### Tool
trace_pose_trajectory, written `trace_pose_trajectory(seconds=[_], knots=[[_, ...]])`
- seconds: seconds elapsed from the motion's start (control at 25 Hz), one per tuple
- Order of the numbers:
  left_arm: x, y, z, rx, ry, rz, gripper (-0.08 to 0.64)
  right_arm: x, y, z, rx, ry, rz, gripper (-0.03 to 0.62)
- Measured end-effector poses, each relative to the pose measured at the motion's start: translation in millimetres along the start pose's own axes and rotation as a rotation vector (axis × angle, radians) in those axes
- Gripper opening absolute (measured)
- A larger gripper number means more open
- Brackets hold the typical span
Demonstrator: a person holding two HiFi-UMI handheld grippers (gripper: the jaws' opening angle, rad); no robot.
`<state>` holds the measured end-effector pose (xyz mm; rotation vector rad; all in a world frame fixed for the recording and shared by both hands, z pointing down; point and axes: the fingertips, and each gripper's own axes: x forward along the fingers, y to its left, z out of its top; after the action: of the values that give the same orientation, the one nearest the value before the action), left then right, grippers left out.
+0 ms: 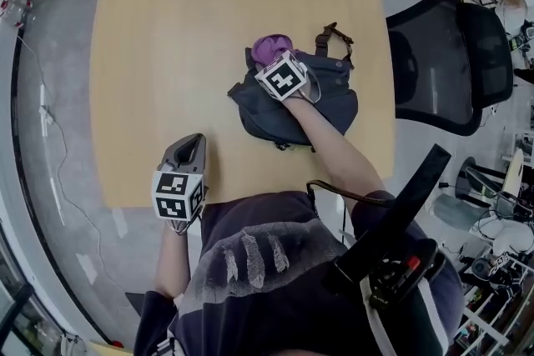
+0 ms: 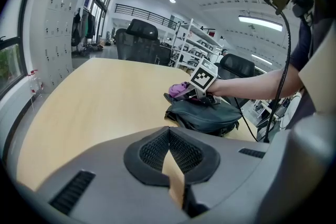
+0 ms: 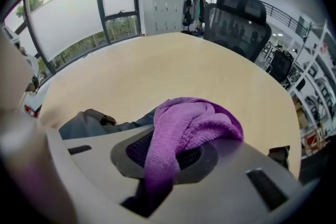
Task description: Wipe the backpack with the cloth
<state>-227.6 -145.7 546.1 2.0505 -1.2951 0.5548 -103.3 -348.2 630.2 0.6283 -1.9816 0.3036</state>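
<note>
Purple cloth (image 3: 185,126) clamped in right tongs (image 3: 170,157), atop dark backpack (image 1: 330,101).

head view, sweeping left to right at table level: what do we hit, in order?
left gripper → backpack → office chair
</note>
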Motion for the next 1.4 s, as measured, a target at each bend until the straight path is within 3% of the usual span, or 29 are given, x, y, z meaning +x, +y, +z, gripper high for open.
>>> trace_pose_trajectory(seconds=[0.36, 0.64, 0.8, 1.0, 1.08, 1.2, 1.32, 1.4], knots=[[13.6, 1.9, 4.6, 0.003, 0.013, -0.009, 0.006, 6.6, 28.4, 32.9, -0.013, -0.074, 0.108, 0.064], [7.9, 4.4, 6.2, 0.01, 0.004, -0.003, 0.006, 2.7, 101.0, 71.5, -0.033, -0.128, 0.321, 0.064], [4.8, 6.9, 6.2, 0.011, 0.001, 0.004, 0.006, -22.7, 115.6, 95.0, 0.064, -0.24, 0.444, 0.064], [10.7, 1.5, 8.6, 0.027, -0.006, -0.013, 0.006, -87.9, 68.6, 93.2, 0.195, -0.398, 0.476, 0.064], [14.7, -2.6, 10.0, 0.04, -0.009, -0.029, 0.006, -117.3, 37.9, 81.5, 0.254, -0.451, 0.449, 0.064], [18.9, -10.5, 12.2, 0.058, -0.01, -0.051, 0.006, -149.1, -16.5, 43.6, 0.265, -0.435, 0.273, 0.064], [21.2, -19.4, 14.9, 0.079, -0.006, -0.067, 0.006, -160.7, -70.5, -15.4, 0.235, -0.298, 0.02, 0.064], [22.2, -26.1, 16.7, 0.093, -0.006, -0.076, 0.006, -157.3, -95.8, -58.1, 0.225, -0.181, -0.106, 0.064]])
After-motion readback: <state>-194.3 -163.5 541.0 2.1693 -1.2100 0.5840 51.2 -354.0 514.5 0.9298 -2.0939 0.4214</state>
